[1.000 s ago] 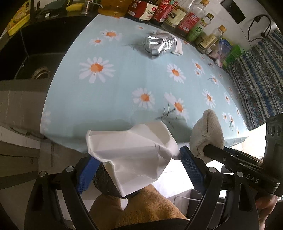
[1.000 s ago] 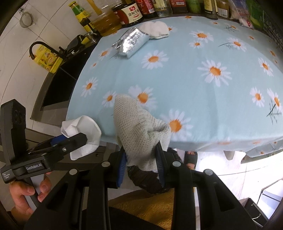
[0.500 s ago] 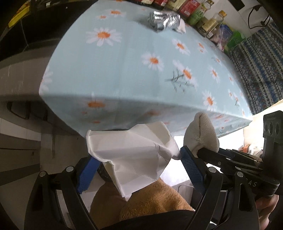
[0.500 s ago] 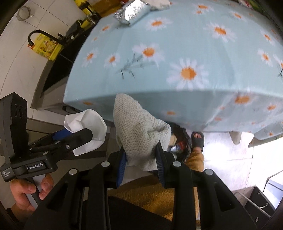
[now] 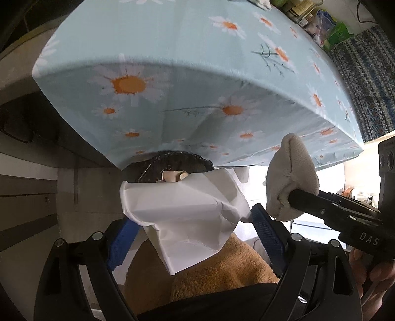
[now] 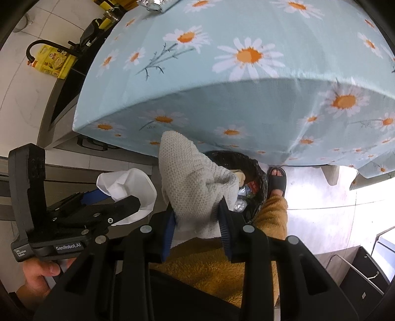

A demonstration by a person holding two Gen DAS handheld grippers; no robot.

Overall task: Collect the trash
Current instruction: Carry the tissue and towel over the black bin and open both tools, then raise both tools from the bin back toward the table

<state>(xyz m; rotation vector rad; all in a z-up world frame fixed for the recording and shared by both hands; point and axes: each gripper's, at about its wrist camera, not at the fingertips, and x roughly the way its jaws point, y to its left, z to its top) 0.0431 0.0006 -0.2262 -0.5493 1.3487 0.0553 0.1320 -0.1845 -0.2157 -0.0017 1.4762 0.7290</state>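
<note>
We hold the white paper (image 5: pixel 187 212) in our left fingers (image 5: pixel 192 229) and the knit cloth (image 6: pixel 195 187) in our right fingers (image 6: pixel 197 222). We should move both to twelve o'clock, right over the bin (image 6: pixel 249 165), then let go.

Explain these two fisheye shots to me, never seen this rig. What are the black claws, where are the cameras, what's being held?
No robot here: a person holds a two-finger gripper in each hand, and a fisheye camera on each looks forward along its fingers.

In the left wrist view, the left gripper grips a crumpled white paper; the other gripper shows at the right. In the right wrist view, the right gripper is shut on a beige knitted cloth; the left one shows at the left.

Both point steeply down, past the edge of a table under a daisy-print tablecloth. Below sits a bin lined with a black bag, already holding rubbish. A crumpled foil packet lies on the table's far side. The person's sandalled foot stands by the bin.
</note>
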